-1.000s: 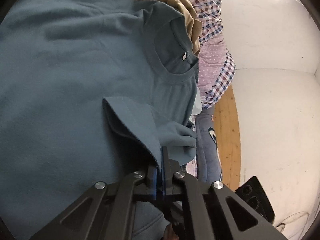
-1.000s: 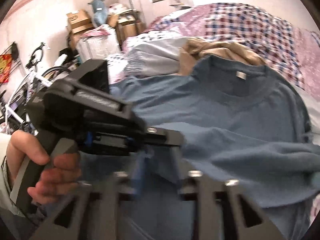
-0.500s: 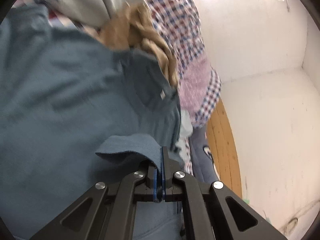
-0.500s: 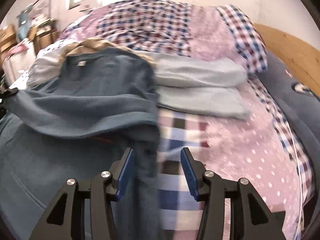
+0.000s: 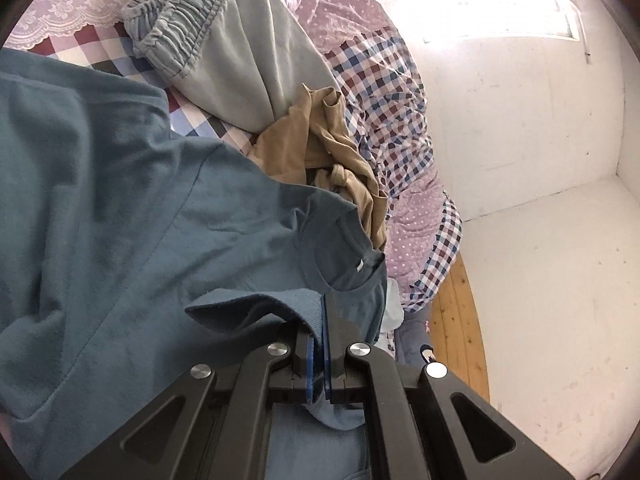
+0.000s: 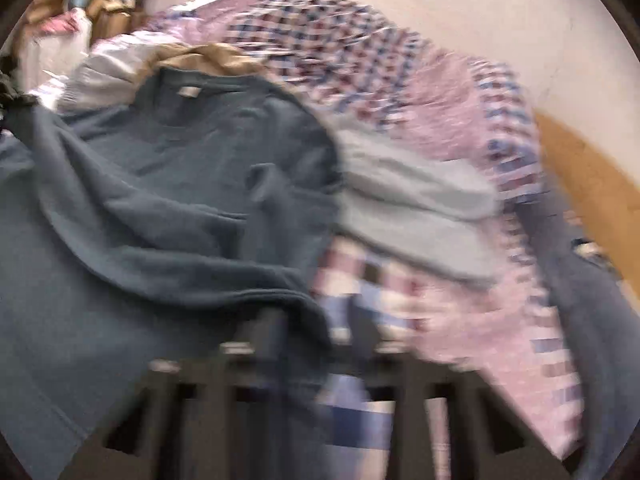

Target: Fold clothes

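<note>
Sleeve cuff of blue t-shirt (image 5: 256, 304) pinched tight in left gripper (image 5: 319, 344), pads closed on the hem, fabric bunched between them. T-shirt lies spread on the checked bedspread (image 5: 384, 92), collar (image 5: 344, 256) toward the pile of tan garment (image 5: 320, 152) and grey sweatpants (image 5: 240, 40). Sleeve is doubled over onto the chest, so this reads as a sleeve-in fold mid-carry.

Right gripper (image 6: 320, 344): view heavily motion-blurred; fingers look spread with shirt edge draped across one, but can't tell for sure whether it grips anything. Folded grey items (image 6: 416, 200) sit just beside the shirt on its right side.

Doing it well, my read: keep the pinch on the cuff hem only, carry it low across the chest toward the shirt's midline, lay it flat before letting go so the fold line runs straight down from the shoulder. Avoid dragging the collar into the tan garment. Smooth the wrinkle under the armpit seam.

Versus a second ago: left camera now sits higher and further back, sweatpants waistband now in view, collar further from lens. Cuff held the same way, jaws unchanged. Right gripper has swung from facing the left tool to the shirt's right edge, fast enough to blur.
</note>
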A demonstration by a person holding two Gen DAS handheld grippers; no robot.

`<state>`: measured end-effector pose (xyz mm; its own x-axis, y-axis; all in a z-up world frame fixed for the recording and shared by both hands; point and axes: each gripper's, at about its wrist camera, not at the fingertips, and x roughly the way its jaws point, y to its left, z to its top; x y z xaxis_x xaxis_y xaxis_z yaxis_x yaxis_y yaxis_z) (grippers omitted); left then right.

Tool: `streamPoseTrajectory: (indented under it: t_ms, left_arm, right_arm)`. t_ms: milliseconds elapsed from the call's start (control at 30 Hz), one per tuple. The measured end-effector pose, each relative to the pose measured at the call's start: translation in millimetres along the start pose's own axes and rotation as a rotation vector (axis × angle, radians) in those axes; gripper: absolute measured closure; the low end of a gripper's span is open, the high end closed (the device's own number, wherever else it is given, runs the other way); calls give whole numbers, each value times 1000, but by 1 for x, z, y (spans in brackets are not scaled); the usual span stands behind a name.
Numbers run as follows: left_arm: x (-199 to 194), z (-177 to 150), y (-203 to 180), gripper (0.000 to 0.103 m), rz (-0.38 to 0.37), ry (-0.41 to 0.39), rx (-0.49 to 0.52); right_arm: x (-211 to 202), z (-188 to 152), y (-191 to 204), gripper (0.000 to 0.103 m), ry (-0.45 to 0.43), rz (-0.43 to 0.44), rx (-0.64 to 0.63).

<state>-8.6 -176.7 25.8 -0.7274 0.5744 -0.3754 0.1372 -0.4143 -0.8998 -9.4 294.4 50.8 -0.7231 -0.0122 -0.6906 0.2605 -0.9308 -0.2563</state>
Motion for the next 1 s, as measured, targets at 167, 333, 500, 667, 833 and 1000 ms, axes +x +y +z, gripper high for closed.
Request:
streamPoseTrajectory:
  t_ms: [167, 333, 500, 667, 833, 1000]
  left_arm:
    - [1, -2, -2, 102, 13, 18, 12]
    - [2, -5, 4, 102, 75, 32, -2]
    - [3, -8, 4, 102, 121, 34, 12]
    - [6, -12, 1, 102, 157, 41, 45]
    - [11, -16, -4, 102, 189, 47, 94]
    - [15, -19, -4, 102, 192, 66, 103]
  right_arm:
    - [-17, 0, -18, 101, 1, -31, 28]
    - [-15, -18, -10, 101, 118, 148, -68]
    - [-12, -29, -10, 100, 226, 265, -91]
    - [-15, -2, -37, 79, 154, 304, 76]
    - [-8, 37, -64, 46, 51, 319, 274]
    - [31, 76, -77, 46, 70, 301, 359]
